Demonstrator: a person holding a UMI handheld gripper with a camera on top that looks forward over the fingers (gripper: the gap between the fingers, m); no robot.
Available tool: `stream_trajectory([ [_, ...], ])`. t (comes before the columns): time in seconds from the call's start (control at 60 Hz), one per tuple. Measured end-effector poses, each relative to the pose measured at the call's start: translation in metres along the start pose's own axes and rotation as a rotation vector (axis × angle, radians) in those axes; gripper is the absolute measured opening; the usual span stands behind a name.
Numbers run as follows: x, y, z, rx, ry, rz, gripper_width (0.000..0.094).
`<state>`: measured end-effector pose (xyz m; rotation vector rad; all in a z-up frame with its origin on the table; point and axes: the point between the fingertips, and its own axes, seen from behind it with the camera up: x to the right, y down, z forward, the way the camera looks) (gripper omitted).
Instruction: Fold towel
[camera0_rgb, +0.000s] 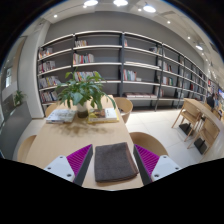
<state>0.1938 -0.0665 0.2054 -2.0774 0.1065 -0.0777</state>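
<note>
Tool (113, 163): open wide, holding nothing
Towel (114, 161): folded, between fingers, on surface (70, 137)
Plant (82, 92): well beyond

No text, label, brand, number or sign is showing clearly enough to read; the books (82, 58) on the shelves (120, 65) are standing too far away.

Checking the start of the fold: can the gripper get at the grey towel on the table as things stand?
Probably yes. The towel lies flat on the table between the open gripper fingers, nothing on it. The potted plant stands well beyond.
</note>
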Motion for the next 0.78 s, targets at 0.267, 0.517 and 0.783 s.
stream_trajectory([
  [0.267, -0.066, 0.011, -0.112, 0.065, -0.034, 0.014, 0.0839],
  [0.517, -0.090, 0.070, -0.166, -0.004, -0.028, -0.028, 0.0841],
  [0.783, -0.102, 0.083, -0.191, -0.013, -0.048, -0.048, 0.0837],
])
